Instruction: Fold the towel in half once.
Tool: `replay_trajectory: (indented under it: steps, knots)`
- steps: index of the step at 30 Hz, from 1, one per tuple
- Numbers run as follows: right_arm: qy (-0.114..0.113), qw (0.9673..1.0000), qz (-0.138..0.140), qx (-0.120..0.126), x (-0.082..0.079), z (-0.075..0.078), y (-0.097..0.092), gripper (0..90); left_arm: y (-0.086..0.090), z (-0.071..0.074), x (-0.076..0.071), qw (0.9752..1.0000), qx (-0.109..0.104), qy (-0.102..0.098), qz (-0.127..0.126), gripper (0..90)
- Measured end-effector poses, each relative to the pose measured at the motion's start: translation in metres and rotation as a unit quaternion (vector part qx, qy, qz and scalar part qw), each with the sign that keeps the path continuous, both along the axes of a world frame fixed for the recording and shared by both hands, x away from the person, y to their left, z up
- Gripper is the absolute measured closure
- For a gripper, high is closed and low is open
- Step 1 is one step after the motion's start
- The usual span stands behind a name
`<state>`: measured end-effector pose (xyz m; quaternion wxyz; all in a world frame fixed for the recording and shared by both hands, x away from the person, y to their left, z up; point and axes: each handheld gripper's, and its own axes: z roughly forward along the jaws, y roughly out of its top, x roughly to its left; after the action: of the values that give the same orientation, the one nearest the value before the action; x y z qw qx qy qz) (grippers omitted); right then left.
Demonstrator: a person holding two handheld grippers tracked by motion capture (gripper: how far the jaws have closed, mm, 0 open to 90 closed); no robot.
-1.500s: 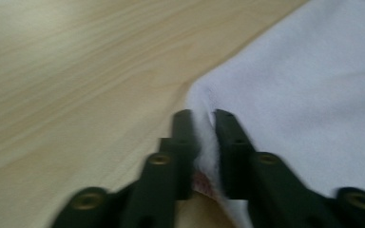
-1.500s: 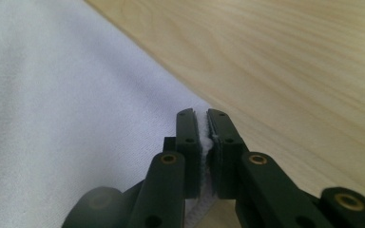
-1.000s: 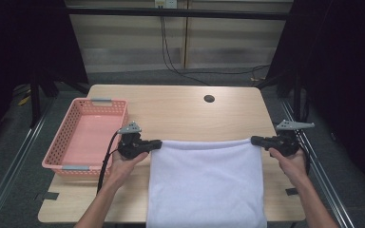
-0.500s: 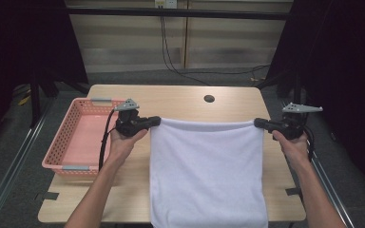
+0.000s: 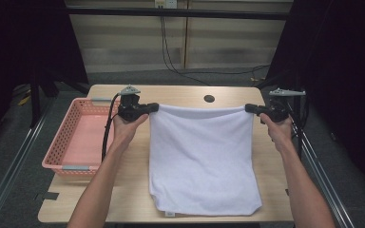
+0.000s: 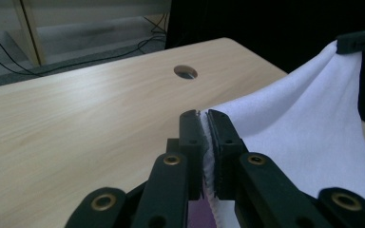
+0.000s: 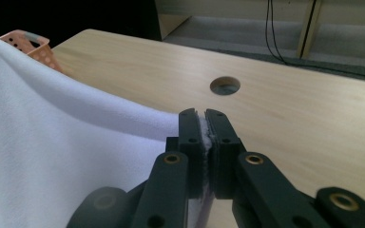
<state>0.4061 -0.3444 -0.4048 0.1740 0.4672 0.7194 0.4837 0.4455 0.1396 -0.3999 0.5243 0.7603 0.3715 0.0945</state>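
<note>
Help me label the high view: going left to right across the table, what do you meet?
Pink basket → left gripper → white towel → right gripper.

- Far strip of counter (image 5: 180, 92) behind the towel (image 5: 202, 161) is bare wood w/ just a flush cable hole (image 5: 209, 99); free to pass.
- Towel stretched between left tongs (image 5: 154, 107) & right tongs (image 5: 248, 108) blocks the middle, front to back.
- Pink basket (image 5: 57, 147) walls off the left side.
- Narrow bare lane btw basket & towel, taken by left forearm.
- Right edge: thin strip.
</note>
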Motion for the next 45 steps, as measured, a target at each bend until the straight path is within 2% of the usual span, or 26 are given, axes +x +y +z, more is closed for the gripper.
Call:
replay_trajectory:
  steps: [2, 4, 6, 8, 9, 12, 14, 16, 17, 19, 20, 21, 23, 24, 25, 26, 27, 29, 31, 34, 37, 40, 41, 45]
  knots:
    - [-0.003, 0.9999, -0.006, 0.008, 0.005, 0.01, -0.001, 86.4, 0.001, 0.004, 0.005, 1.0, -0.006, -0.001, 0.008, 85.5]
    - [-0.014, 0.9998, -0.005, 0.015, 0.007, 0.019, -0.002, 86.4, 0.001, 0.01, 0.004, 0.9999, -0.011, -0.006, 0.002, 85.6]
    - [-0.022, 0.9996, -0.002, 0.018, 0.005, 0.023, -0.002, 86.4, -0.001, 0.013, -0.003, 0.9998, -0.013, -0.011, -0.005, 85.6]
    - [-0.025, 0.9995, 0.006, 0.017, -0.002, 0.022, -0.002, 86.4, -0.003, 0.014, -0.013, 0.9996, -0.003, -0.02, -0.019, 85.5]
    - [-0.024, 0.9996, 0.012, 0.013, -0.007, 0.021, -0.002, 86.4, -0.003, 0.015, -0.018, 0.9995, -0.001, -0.024, -0.022, 85.5]
    - [-0.031, 0.999, 0.022, 0.023, -0.026, 0.018, -0.007, 86.4, -0.001, 0.017, -0.035, 0.9991, -0.004, -0.031, -0.029, 85.6]
    - [-0.036, 0.998, 0.034, 0.039, -0.041, 0.018, -0.011, 86.4, 0.003, 0.018, -0.045, 0.9987, -0.008, -0.034, -0.036, 85.6]
    - [-0.041, 0.9974, 0.044, 0.04, -0.056, 0.019, -0.014, 86.3, 0.004, 0.019, -0.058, 0.998, -0.016, -0.039, -0.047, 85.5]
    - [-0.042, 0.9971, 0.052, 0.036, -0.062, 0.02, -0.014, 86.3, 0.004, 0.019, -0.065, 0.998, -0.007, -0.041, -0.046, 85.5]
    - [-0.042, 0.9966, 0.064, 0.032, -0.076, 0.019, -0.013, 86.3, 0.004, 0.017, -0.078, 0.9974, -0.011, -0.042, -0.057, 85.5]
    - [-0.042, 0.9963, 0.07, 0.028, -0.082, 0.018, -0.012, 86.3, 0.004, 0.015, -0.085, 0.9973, 0.002, -0.05, -0.055, 85.5]
    - [-0.04, 0.9963, 0.072, 0.025, -0.088, 0.016, -0.011, 86.2, 0.004, 0.012, -0.091, 0.9968, 0.007, -0.053, -0.059, 85.5]
    - [-0.048, 0.9959, 0.072, 0.026, -0.101, 0.009, -0.011, 86.2, 0.007, 0.004, -0.101, 0.9971, -0.009, -0.038, -0.066, 85.5]
    - [-0.05, 0.9957, 0.069, 0.035, -0.107, 0.005, -0.012, 86.2, 0.008, 0.0, -0.106, 0.9971, -0.009, -0.038, -0.065, 85.5]
    - [-0.044, 0.9955, 0.074, 0.039, -0.112, 0.0, -0.012, 86.1, 0.01, -0.004, -0.11, 0.9973, -0.014, -0.028, -0.067, 85.4]
    - [-0.038, 0.9959, 0.076, 0.031, -0.118, -0.005, -0.012, 86.1, 0.011, -0.007, -0.114, 0.9973, -0.019, -0.018, -0.069, 85.4]
    - [-0.031, 0.9962, 0.076, 0.032, -0.123, -0.01, -0.012, 86.0, 0.011, -0.01, -0.121, 0.9968, -0.017, -0.019, -0.076, 85.4]
    - [-0.02, 0.9962, 0.081, 0.026, -0.135, -0.02, -0.013, 86.0, 0.011, -0.016, -0.132, 0.9958, -0.002, -0.02, -0.089, 85.3]
    - [-0.01, 0.996, 0.085, 0.027, -0.145, -0.026, -0.014, 85.7, 0.013, -0.024, -0.137, 0.9956, 0.006, -0.012, -0.093, 85.0]
    - [0.003, 0.9955, 0.092, 0.024, -0.158, -0.031, -0.012, 85.2, 0.017, -0.038, -0.143, 0.9956, 0.02, 0.008, -0.091, 84.9]
    - [0.017, 0.9936, 0.112, 0.007, -0.172, -0.039, -0.005, 83.4, 0.021, -0.054, -0.152, 0.994, 0.038, 0.026, -0.099, 84.8]
    - [0.044, 0.9911, 0.125, -0.014, -0.182, -0.051, -0.001, 76.1, 0.023, -0.068, -0.162, 0.9909, 0.06, 0.048, -0.11, 84.1]
    - [0.05, 0.9909, 0.122, -0.029, -0.185, -0.056, 0.0, 76.3, 0.023, -0.071, -0.165, 0.9897, 0.067, 0.053, -0.115, 83.8]
    - [0.076, 0.9873, 0.136, -0.034, -0.195, -0.066, -0.002, 80.2, 0.023, -0.078, -0.174, 0.9861, 0.075, 0.067, -0.133, 83.5]
